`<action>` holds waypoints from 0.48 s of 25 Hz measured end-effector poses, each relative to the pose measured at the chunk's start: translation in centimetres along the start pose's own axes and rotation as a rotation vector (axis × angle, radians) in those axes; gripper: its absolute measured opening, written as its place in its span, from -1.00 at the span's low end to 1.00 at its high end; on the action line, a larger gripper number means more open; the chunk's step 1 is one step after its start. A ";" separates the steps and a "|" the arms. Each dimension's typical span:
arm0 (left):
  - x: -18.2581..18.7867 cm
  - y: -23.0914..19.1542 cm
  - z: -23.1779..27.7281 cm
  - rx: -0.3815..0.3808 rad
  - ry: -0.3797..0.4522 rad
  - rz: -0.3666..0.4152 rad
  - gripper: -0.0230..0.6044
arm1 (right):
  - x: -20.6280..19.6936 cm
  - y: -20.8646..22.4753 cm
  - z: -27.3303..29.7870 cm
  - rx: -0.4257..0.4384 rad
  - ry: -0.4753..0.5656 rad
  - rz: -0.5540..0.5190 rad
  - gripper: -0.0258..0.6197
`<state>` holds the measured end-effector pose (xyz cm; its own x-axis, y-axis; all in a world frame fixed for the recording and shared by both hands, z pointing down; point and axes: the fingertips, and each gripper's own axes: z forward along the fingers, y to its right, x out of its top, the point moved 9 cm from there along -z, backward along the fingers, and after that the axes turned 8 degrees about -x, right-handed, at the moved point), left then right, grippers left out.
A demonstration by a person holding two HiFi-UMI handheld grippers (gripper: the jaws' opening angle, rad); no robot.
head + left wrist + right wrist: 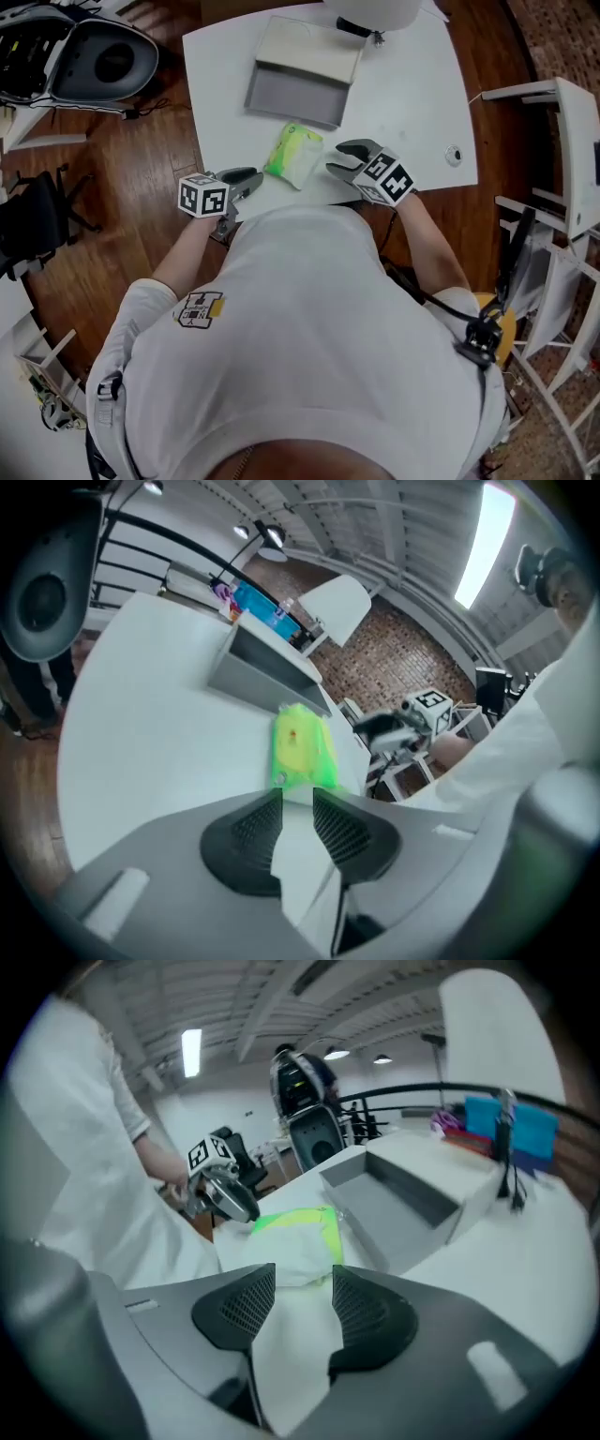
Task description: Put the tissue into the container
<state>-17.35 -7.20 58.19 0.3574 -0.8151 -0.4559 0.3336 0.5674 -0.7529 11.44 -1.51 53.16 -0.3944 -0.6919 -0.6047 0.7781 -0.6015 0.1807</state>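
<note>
Grey container (292,94) beside green tissue pack (294,155)

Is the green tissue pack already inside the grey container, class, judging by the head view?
No: the tissue pack lies on the white table, outside the grey container and nearer the person.

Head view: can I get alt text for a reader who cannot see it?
Seen from above, a green tissue pack lies near the front edge of a white table, the left gripper and right gripper on either side. An open grey container stands beyond it; the person's white shirt fills the foreground.
</note>
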 end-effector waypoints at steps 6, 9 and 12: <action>-1.5 2.3 4.2 -0.064 -0.219 0.071 -0.68 | 3.0 -1.7 3.8 0.047 -0.198 -0.832 0.07; -1.4 2.4 5.7 -0.067 -0.269 0.083 -0.68 | 4.1 -2.6 5.5 0.126 -0.218 -1.111 0.23; -1.3 2.4 6.3 -0.076 -0.289 0.071 -0.68 | 4.7 -3.1 7.4 0.194 -0.233 -1.306 0.43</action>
<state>-11.53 -4.03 59.93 0.6142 -0.7006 -0.3632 0.2366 0.6026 -0.7622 3.56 -5.80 55.47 -0.8789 0.3890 -0.2761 -0.3033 -0.9025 -0.3059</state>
